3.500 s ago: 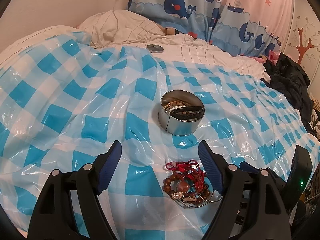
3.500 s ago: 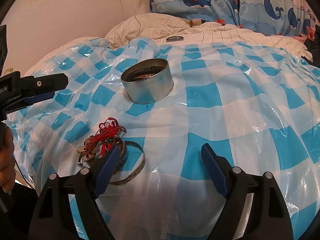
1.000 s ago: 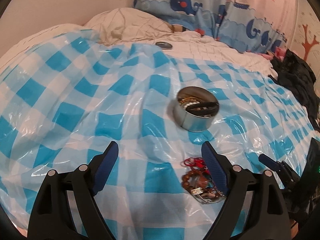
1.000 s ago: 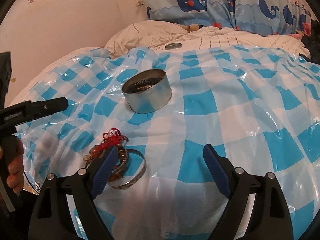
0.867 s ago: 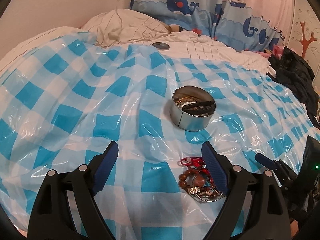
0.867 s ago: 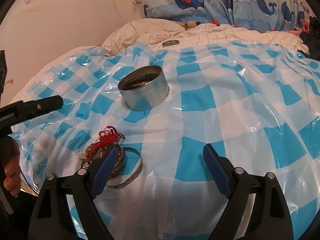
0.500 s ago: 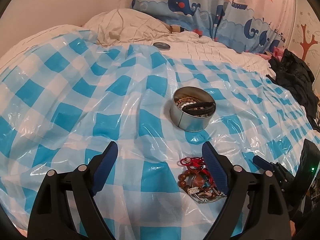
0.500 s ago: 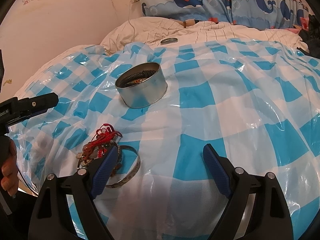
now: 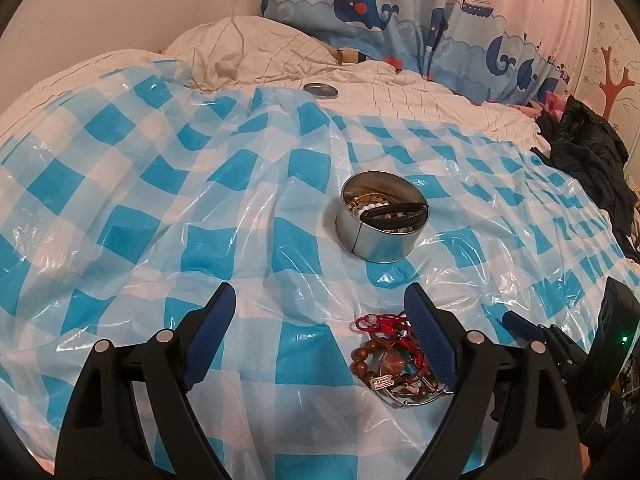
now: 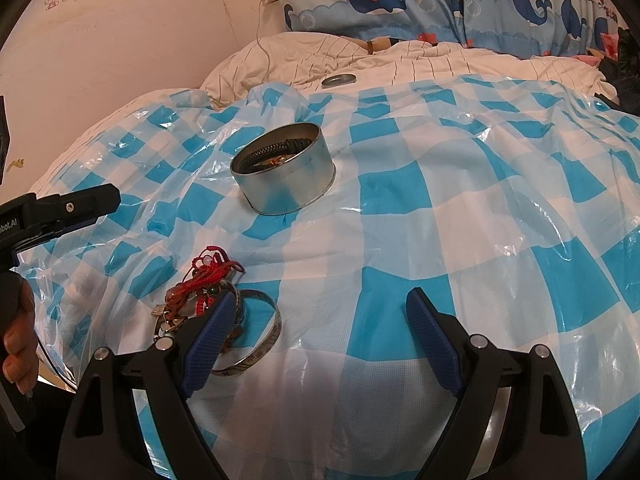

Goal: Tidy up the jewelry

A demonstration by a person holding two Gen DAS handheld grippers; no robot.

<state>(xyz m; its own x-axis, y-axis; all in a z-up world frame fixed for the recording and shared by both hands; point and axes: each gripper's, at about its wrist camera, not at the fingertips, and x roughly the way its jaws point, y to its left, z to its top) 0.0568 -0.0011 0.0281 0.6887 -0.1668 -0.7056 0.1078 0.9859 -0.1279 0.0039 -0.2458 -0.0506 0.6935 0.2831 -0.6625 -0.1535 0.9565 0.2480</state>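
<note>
Lying flat, silver bangle (image 10: 256,344) beside tin (image 10: 282,186)

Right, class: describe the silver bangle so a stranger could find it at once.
Start at the round metal tin on the blue-checked plastic sheet. Nearer the camera lies a jewelry heap. The silver bangle sits at its edge: one plain metal hoop, unlike the red cords and brown beads.

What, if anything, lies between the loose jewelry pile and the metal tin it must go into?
Nothing visible: only bare checkered sheet separates the jewelry pile from the open tin.
</note>
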